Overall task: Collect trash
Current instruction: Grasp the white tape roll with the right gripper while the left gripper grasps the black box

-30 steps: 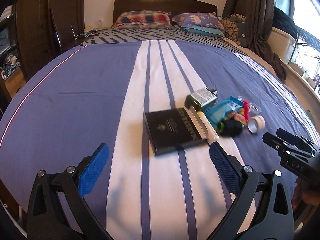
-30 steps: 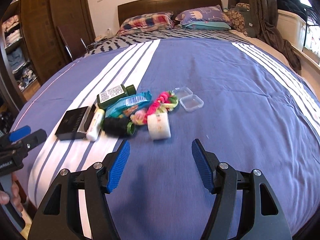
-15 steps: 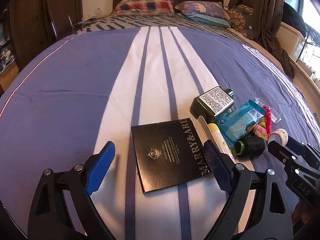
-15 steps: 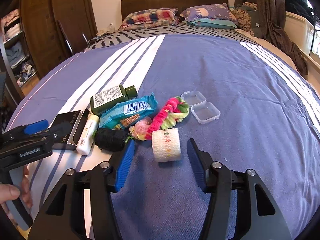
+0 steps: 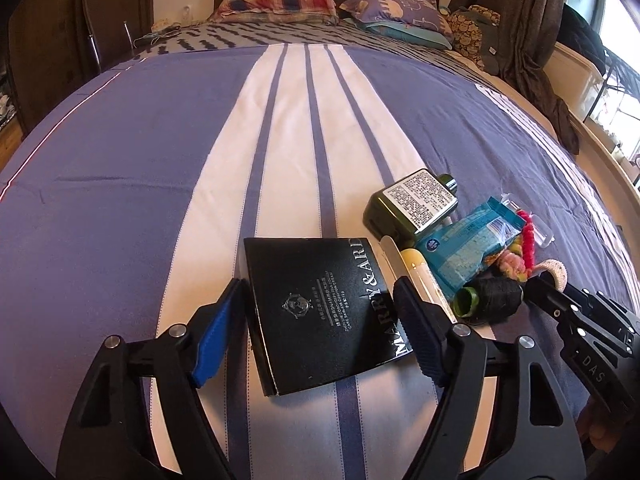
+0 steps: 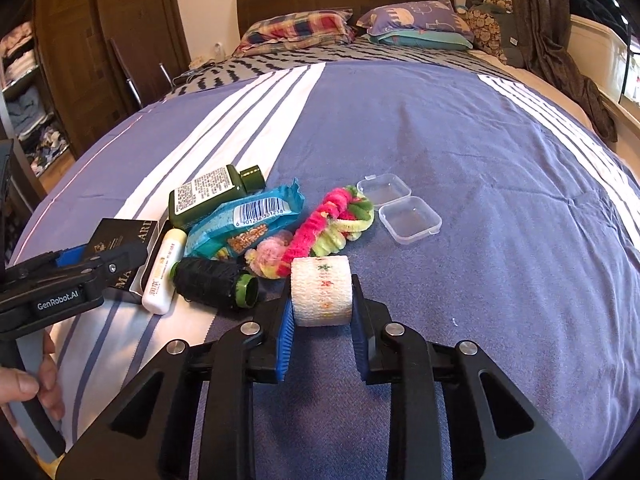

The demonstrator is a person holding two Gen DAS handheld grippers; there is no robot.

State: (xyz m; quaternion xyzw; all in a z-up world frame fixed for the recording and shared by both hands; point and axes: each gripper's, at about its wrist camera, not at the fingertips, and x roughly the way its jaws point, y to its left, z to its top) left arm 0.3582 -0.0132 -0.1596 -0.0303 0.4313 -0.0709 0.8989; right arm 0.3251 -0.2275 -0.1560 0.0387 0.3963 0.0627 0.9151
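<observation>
Since a second ago, on the left wrist view, the left gripper (image 5: pixel 316 320) has advanced to straddle the black box (image 5: pixel 320 312) lying flat on the bedspread (image 5: pixel 120 184), jaws closing with pads not yet pressing; a stiff, light carton, it is best taken across its two long edges. On the right wrist view, the right gripper (image 6: pixel 322 320) has closed in on the white bandage roll (image 6: pixel 322 296), jaws closing with both pads against its flat ends; soft and light, it wants only gentle pressure.
</observation>
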